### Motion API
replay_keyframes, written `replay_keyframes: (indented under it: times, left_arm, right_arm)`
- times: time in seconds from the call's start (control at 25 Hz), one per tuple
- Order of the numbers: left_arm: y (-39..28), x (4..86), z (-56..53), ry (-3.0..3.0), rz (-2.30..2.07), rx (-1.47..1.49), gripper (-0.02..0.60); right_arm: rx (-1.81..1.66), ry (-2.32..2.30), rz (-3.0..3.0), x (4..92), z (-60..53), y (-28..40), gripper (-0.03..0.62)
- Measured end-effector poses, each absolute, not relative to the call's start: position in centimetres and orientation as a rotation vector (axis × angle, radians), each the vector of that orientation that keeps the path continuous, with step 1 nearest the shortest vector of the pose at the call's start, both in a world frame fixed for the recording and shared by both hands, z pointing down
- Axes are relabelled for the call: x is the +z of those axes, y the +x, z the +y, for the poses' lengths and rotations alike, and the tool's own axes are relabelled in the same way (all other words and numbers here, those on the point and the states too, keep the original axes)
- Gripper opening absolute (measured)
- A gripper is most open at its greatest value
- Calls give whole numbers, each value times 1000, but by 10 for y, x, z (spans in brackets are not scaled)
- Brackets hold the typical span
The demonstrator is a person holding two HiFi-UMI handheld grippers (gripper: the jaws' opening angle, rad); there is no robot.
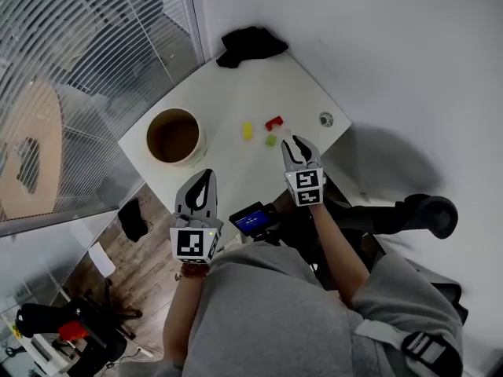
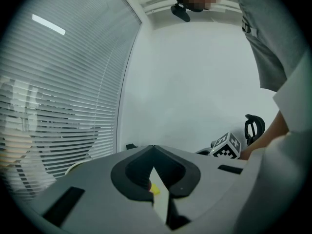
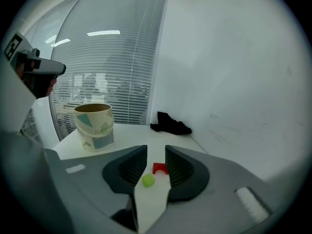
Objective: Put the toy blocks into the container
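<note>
Right gripper (image 3: 156, 156) jaws slightly spread, empty, framing green block (image 3: 147, 180) lower centre: likely light, rigid, pinch flat sides; left gripper (image 2: 154, 150) jaws pressed together.

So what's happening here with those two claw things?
A person holds a gripper in each hand over a white table. The right gripper, jaws apart, points at a green block, a red block beyond; nothing is gripped yet. The left gripper is shut and empty. The paper cup stands further left.
</note>
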State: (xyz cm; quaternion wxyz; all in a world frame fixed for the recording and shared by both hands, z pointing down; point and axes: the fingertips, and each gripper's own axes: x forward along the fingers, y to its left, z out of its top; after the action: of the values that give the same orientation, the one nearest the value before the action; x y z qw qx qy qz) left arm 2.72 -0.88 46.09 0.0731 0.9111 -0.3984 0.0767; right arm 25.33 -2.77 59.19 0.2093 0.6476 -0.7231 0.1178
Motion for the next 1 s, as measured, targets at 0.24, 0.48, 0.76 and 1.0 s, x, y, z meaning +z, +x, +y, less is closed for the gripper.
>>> replay_keyframes:
  times: [0.24, 0.48, 0.76, 1.0]
  left_arm:
    - [14, 465, -12, 2717, -1227, 249, 8]
    - [8, 476, -6, 2684, -1238, 270, 8]
    - [-3, 481, -8, 2661, -1274, 281, 8]
    - [-9, 485, -16, 2643, -1303, 297, 8]
  right_arm:
    - [383, 1766, -2004, 616, -33, 246, 126]
    - [424, 1695, -1995, 642, -38, 240, 143]
    - [478, 1600, -1979, 681, -42, 233, 173]
    - [526, 1558, -1956, 705, -53, 235, 199]
